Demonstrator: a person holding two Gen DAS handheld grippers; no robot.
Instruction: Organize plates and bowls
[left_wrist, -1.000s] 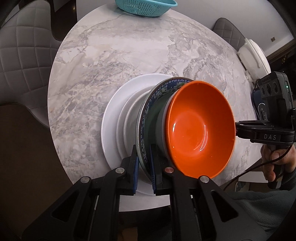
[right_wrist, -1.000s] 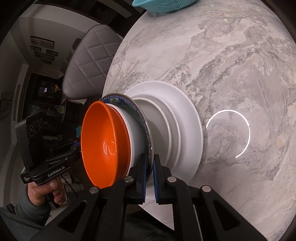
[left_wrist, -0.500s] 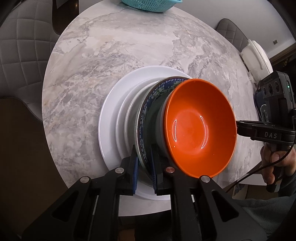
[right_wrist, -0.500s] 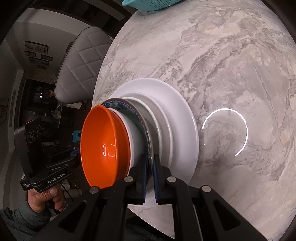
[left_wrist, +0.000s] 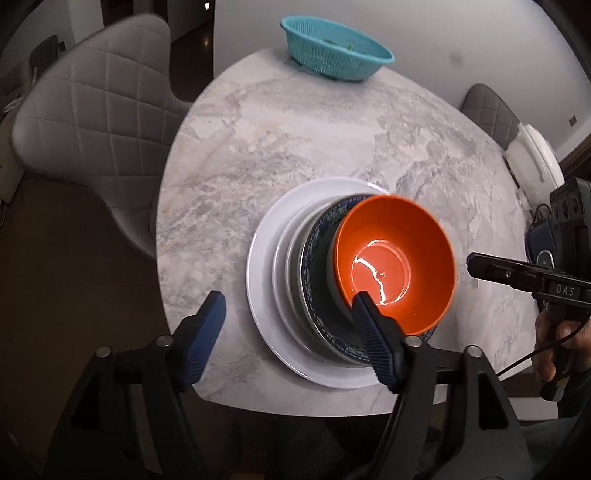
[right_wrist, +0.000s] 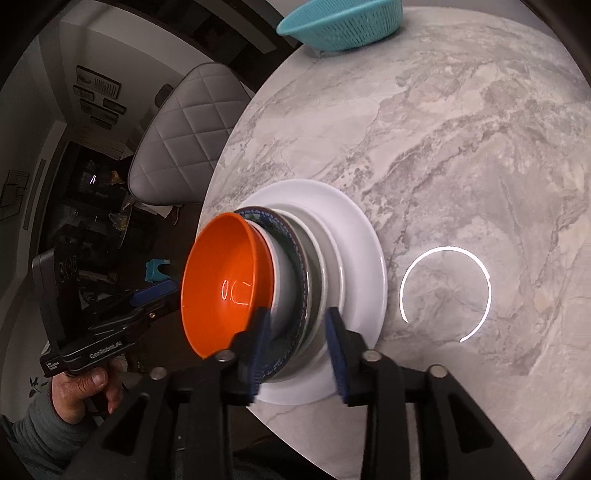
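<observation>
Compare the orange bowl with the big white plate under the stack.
The orange bowl is deep and glossy orange; the white plate is flat and plain white. The bowl sits on top of the stack, the plate at the bottom, on the marble table. The plate is wider. Both are round.

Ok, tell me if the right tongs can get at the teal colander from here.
Probably not yet. The right tongs, jaws opening, straddle the plate stack's edge, and the teal colander sits at the marble table's far rim. Nothing blocks the bare tabletop between; it looks a long stretch.
</observation>
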